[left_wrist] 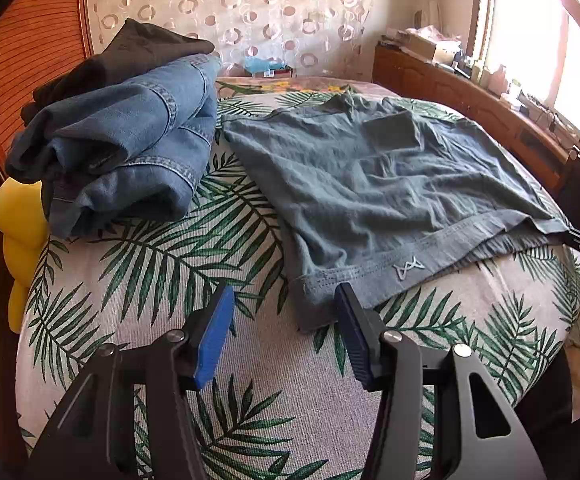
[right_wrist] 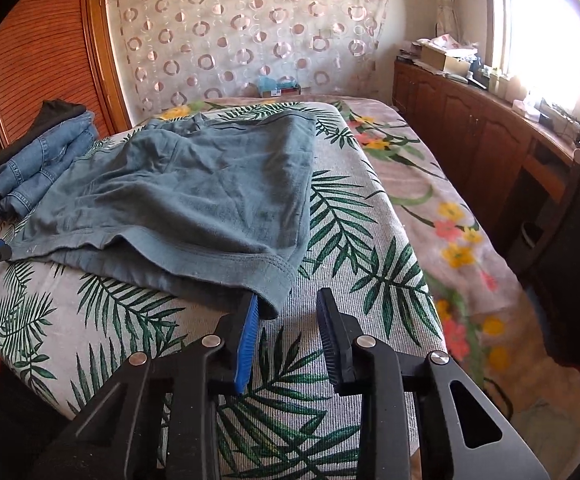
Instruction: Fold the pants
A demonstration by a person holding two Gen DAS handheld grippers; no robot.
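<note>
The grey-green cotton shorts [left_wrist: 369, 184] lie flat, hems nearest both grippers, waistband pointing away. The left gripper [left_wrist: 286, 316] and right gripper [right_wrist: 286, 316] gape wide, holding nothing, at the hem corners.

A pair of shorts [left_wrist: 373, 184] lies spread across the middle of the bed [left_wrist: 170, 280], its hem at the near edge. Left of the shorts, just beside them at the bed's left edge, sits a stack of folded jeans [left_wrist: 122, 140]. A tissue box [right_wrist: 278, 86] stands at the far edge. A cabinet [right_wrist: 489, 136] runs along the right side.
</note>
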